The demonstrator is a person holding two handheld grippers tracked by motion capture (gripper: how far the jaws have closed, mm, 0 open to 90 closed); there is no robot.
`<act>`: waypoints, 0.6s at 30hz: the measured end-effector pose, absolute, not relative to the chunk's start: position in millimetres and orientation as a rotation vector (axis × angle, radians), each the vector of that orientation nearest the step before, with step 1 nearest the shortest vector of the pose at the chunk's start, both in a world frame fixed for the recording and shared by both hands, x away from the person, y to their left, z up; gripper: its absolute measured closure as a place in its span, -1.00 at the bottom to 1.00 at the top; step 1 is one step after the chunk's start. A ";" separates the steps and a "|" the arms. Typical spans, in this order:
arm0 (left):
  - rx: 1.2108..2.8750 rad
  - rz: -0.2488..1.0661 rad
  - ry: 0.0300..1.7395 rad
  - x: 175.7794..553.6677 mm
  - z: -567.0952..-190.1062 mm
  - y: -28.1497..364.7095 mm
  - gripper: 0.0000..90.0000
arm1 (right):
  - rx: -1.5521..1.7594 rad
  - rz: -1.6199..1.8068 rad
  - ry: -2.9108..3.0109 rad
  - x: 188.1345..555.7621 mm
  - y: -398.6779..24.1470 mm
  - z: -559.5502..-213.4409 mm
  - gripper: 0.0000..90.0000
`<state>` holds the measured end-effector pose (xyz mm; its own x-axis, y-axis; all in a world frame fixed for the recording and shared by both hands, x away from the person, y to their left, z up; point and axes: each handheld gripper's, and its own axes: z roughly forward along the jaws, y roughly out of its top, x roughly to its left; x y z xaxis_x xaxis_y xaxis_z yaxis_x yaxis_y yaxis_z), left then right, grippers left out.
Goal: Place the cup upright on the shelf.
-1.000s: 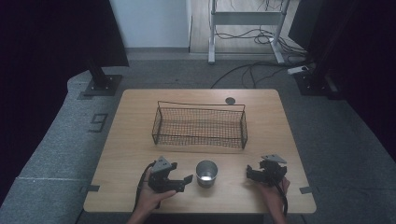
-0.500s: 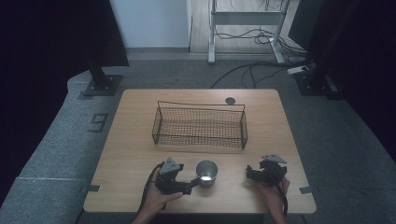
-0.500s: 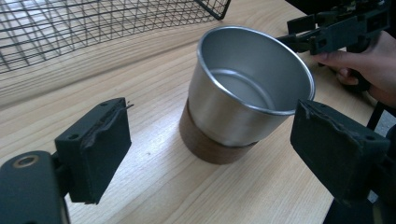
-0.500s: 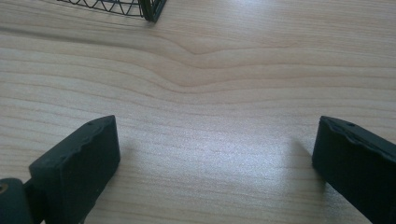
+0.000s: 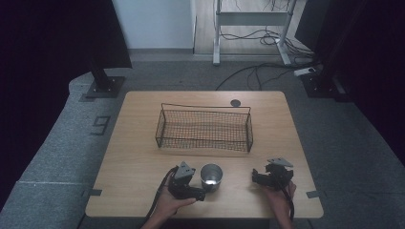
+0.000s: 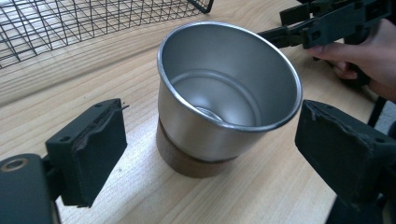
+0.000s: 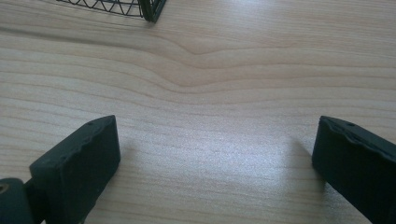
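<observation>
Metal cup [image 6: 226,95]: upright and empty near the table's [image 5: 143,157] front edge, on a brown base, framed for a side grab.
Left gripper [image 6: 210,154]: jaws spread wide either side of the cup, touching nothing yet.
Right gripper [image 5: 260,177]: jaws apart over bare wood, well clear to the right.
Wire basket [image 5: 204,129]: empty behind the cup, a likely destination.
Obstacles: none between cup and basket; its front wall must be cleared.
</observation>
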<state>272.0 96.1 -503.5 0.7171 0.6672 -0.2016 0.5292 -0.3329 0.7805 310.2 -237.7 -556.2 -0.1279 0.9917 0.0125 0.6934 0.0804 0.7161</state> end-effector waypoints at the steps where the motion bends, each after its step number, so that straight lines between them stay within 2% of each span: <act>1: 2.020 0.189 0.908 272.3 -505.6 93.1 -0.82 | 1.660 0.802 1.878 310.1 -237.7 -556.1 -0.98; 18: 2.056 0.197 0.883 277.3 -516.4 70.5 -0.87 | 1.660 0.802 1.877 310.1 -237.7 -556.1 -0.98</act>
